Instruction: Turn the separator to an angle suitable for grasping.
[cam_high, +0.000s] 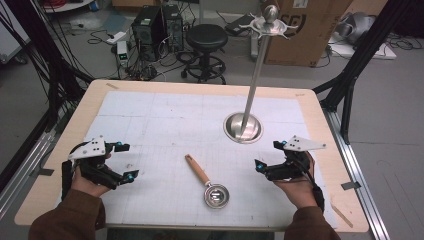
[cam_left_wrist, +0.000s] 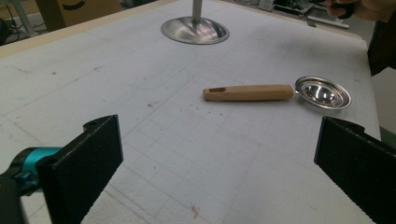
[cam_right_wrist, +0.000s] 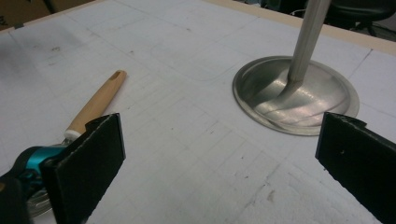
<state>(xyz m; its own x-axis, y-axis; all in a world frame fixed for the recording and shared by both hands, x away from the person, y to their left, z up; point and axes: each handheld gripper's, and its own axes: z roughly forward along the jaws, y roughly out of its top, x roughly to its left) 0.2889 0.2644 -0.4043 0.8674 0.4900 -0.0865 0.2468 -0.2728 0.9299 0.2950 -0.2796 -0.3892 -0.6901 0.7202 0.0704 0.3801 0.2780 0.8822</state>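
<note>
The left claw (cam_high: 124, 161) and the right claw (cam_high: 267, 155) are both wide open and hold nothing, and the spoon (cam_high: 206, 183) lies flat on the surface (cam_high: 165, 105) between them, touching neither claw.

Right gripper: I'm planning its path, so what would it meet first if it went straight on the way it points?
Probably the stand's round metal base, dead ahead between the right gripper's open jaws; bare mat lies before it. Depth is unclear.
</note>
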